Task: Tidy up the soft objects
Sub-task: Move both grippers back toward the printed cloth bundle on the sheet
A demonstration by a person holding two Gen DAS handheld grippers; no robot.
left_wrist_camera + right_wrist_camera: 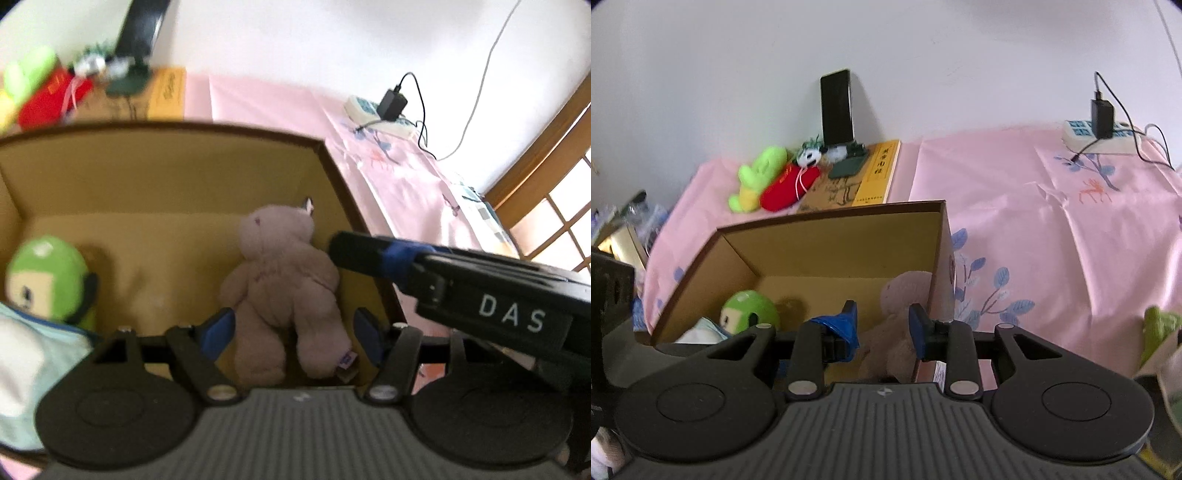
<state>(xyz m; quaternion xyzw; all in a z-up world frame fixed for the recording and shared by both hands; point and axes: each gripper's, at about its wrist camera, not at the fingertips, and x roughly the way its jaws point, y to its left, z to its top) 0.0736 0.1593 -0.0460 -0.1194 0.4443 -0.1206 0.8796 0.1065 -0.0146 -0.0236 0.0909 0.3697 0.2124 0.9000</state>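
An open cardboard box (pixel 184 127) (pixel 831 218) stands on a pink cloth. Inside, a grey-brown teddy bear (pixel 280 288) (pixel 886 343) lies against the right wall. At the left end are a round green plush (pixel 48 277) (pixel 748 308) and a white and pale blue soft thing (pixel 33 369) (pixel 701 332). My left gripper (pixel 293 332) hovers open over the bear's legs, its pads clear of them on both sides. My right gripper (pixel 884 326) reaches in from the right. Its tip (pixel 336 247) is by the bear's shoulder, its jaws a little apart with the bear behind the gap.
Beyond the box, a green-yellow plush (pixel 759 173) and a red plush (pixel 788 188) lie by a yellow book (pixel 875 173) and a phone on a stand (pixel 836 107). A power strip with a charger (pixel 1100 138) sits far right. Another green plush (pixel 1160 328) shows at the right edge.
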